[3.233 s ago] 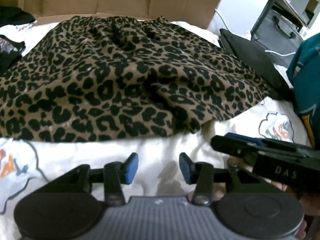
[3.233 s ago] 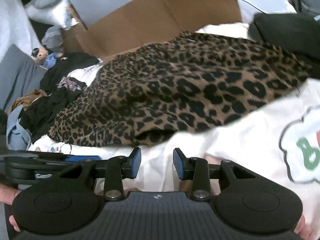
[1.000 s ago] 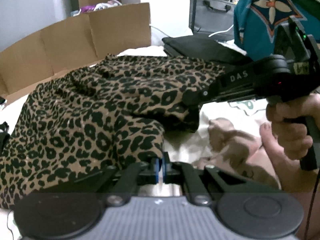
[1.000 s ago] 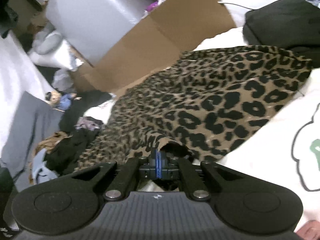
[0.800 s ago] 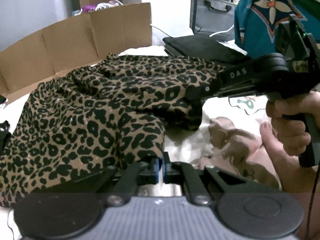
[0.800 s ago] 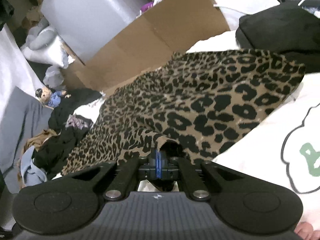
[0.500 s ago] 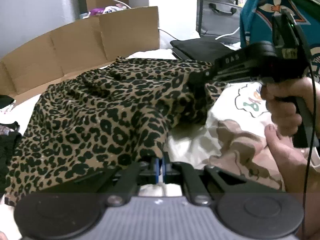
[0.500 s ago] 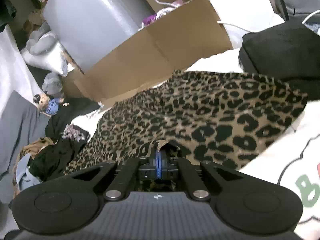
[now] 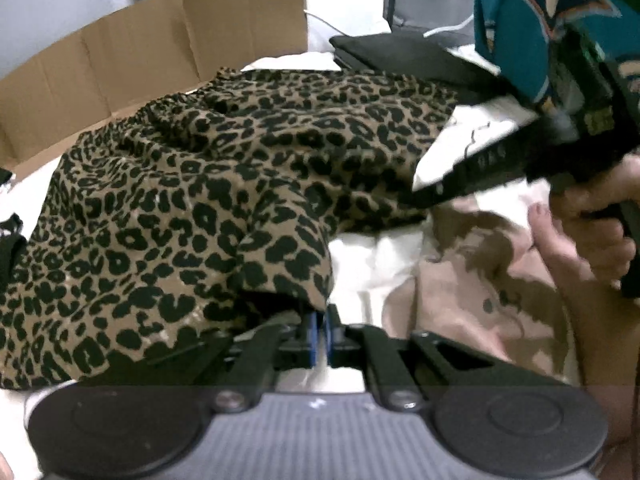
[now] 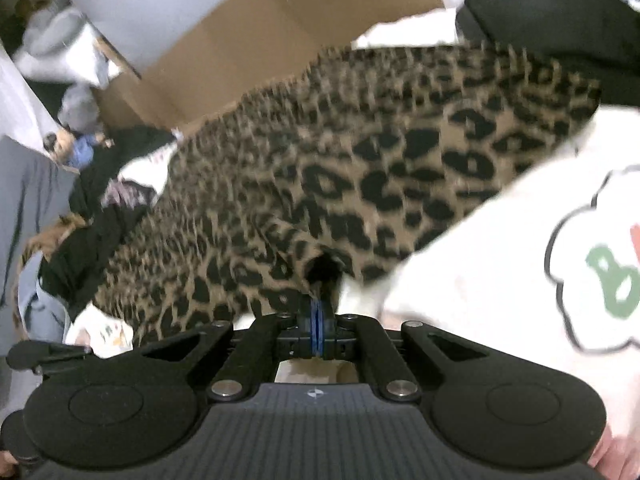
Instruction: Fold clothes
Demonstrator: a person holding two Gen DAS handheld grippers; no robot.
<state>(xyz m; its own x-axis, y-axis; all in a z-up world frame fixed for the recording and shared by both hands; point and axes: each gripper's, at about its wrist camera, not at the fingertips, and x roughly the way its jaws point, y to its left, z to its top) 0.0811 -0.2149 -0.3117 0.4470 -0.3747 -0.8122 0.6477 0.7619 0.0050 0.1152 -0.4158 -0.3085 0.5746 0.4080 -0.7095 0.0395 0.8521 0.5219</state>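
A leopard-print garment (image 9: pixel 224 168) lies spread over a white printed bedsheet (image 9: pixel 360 256). My left gripper (image 9: pixel 319 334) is shut on its near hem, and the cloth bunches up over the blue pads. In the right wrist view the same garment (image 10: pixel 360 168) looks blurred, and my right gripper (image 10: pixel 318 320) is shut on another part of its near edge. From the left wrist view the right gripper's black body (image 9: pixel 500 160) reaches in from the right, held by a hand (image 9: pixel 588 216), its tip against the cloth.
A flattened cardboard box (image 9: pixel 152 52) stands behind the garment. Folded black clothes (image 9: pixel 400 56) lie at the back right. A pile of dark clothes (image 10: pixel 92 216) and a small doll (image 10: pixel 68 148) sit at the left. A teal patterned garment (image 9: pixel 536 20) hangs at the right.
Both grippers went from open above the sheet to shut on the garment's near edge. Over the last second they have carried the hem forward over the garment, and the right one is moving fast.
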